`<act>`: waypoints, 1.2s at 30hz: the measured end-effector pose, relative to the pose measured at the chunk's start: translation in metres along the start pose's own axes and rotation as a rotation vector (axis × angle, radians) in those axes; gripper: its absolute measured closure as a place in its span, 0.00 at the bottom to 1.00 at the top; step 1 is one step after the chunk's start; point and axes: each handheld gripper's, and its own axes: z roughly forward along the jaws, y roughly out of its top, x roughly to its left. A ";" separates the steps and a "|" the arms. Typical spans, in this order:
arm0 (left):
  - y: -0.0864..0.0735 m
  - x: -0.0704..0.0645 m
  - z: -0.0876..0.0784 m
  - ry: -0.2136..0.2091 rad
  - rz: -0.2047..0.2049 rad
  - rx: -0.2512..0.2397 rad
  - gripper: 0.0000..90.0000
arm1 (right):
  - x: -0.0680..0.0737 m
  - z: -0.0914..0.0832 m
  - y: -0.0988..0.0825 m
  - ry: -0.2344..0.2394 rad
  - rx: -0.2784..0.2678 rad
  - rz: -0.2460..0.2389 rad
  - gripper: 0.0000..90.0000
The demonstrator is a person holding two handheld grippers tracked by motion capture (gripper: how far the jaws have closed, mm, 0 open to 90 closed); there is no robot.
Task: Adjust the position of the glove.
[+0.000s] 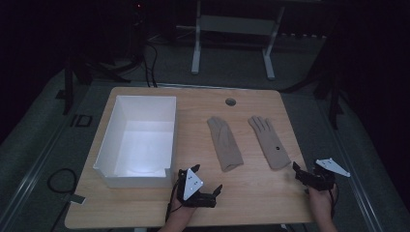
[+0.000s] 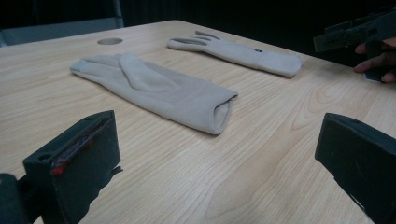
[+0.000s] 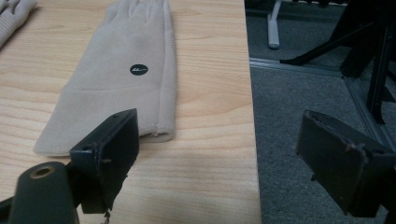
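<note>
Beige knit, two gloves flat on the light wood table [image 1: 251,193] — the left glove [image 1: 225,143] near mid-table, the right glove [image 1: 269,141] just beside it toward the table's right edge, a small gap between them. Both lie with fingers pointing away from the person and cuffs toward the near edge, long axes running roughly front to back, slightly splayed.

Left tool [image 1: 215,192] sits low near the front edge, jaws spread wide, nothing between them. In the left gripper view the left glove [image 2: 159,88] lies ahead and slightly left, its open cuff turned toward the tool — the nearer target for this hand. Bare wood between tool and cuff; free approach.

Right tool [image 1: 302,175] hovers at the table's right front corner, jaws likewise wide and empty. In the right gripper view the right glove [image 3: 121,79], with its small black round label [image 3: 139,70], lies ahead and left, its cuff just beyond the left-hand jaw; the other jaw hangs over the grey floor [image 3: 299,107] past the table edge. Little margin there — the tool likely needs to shift inward before closing on the cuff.

White open box [image 1: 111,140] stands on the left half, well apart from both gloves, nearer the left tool.
</note>
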 end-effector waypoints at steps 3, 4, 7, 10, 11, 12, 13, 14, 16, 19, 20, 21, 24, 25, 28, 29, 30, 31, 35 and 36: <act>0.000 0.000 0.000 0.000 -0.004 0.000 0.00 | 0.000 0.000 0.000 -0.005 0.004 0.004 0.15; 0.000 0.000 0.000 0.001 -0.001 -0.001 0.00 | 0.000 0.000 0.000 -0.008 0.008 0.003 0.14; 0.000 -0.001 0.000 -0.003 0.005 -0.006 0.00 | 0.000 0.002 0.001 -0.014 0.029 0.000 0.13; 0.000 -0.001 -0.001 -0.006 0.008 -0.006 0.00 | 0.000 0.002 0.002 -0.016 0.036 0.005 0.13; 0.000 -0.001 -0.001 -0.006 0.008 -0.006 0.00 | 0.000 0.002 0.002 -0.009 0.032 0.009 0.13; 0.000 -0.001 -0.001 -0.011 0.007 -0.007 0.00 | 0.000 0.002 0.002 -0.009 0.032 0.009 0.13; 0.000 -0.001 -0.001 -0.011 0.006 -0.007 0.00 | -0.001 0.003 0.002 -0.012 0.038 0.010 0.13; 0.000 -0.001 -0.001 -0.011 0.007 -0.007 0.00 | -0.001 0.004 0.001 -0.001 0.049 0.011 0.13; 0.000 -0.001 -0.001 -0.011 0.009 -0.006 0.00 | 0.000 0.003 0.001 -0.003 0.048 0.005 0.13; 0.000 -0.001 -0.001 -0.011 0.010 -0.006 0.00 | 0.002 0.003 0.001 -0.010 0.045 -0.010 0.13; 0.000 -0.001 -0.001 -0.011 0.009 -0.007 0.00 | 0.002 0.003 0.001 -0.010 0.042 -0.012 0.13; 0.000 -0.001 -0.001 -0.011 0.009 -0.007 0.00 | 0.002 0.003 0.001 -0.010 0.042 -0.012 0.13; 0.000 0.000 -0.001 -0.015 0.009 -0.007 0.00 | 0.001 0.003 0.002 -0.010 0.043 0.001 0.13; 0.000 0.000 -0.001 -0.018 0.009 -0.006 0.00 | 0.001 0.002 0.004 -0.003 0.044 0.013 0.13; 0.000 0.001 -0.001 -0.020 0.002 -0.004 0.00 | 0.002 -0.001 0.016 -0.006 0.045 0.018 0.12; 0.000 0.001 -0.001 -0.019 0.000 -0.006 0.00 | 0.002 -0.002 0.018 -0.012 0.043 0.017 0.12; 0.000 0.001 -0.001 -0.020 0.000 -0.007 0.00 | 0.002 -0.003 0.022 -0.024 0.037 0.015 0.12; 0.000 0.001 -0.001 -0.020 0.000 -0.007 0.00 | 0.001 -0.004 0.026 -0.028 0.030 0.015 0.13; -0.001 -0.001 -0.001 -0.027 0.021 -0.013 0.00 | -0.003 -0.004 0.041 0.056 0.081 0.045 0.16; -0.001 -0.001 -0.001 -0.027 0.021 -0.013 0.00 | -0.003 -0.003 0.044 0.061 0.090 0.057 0.16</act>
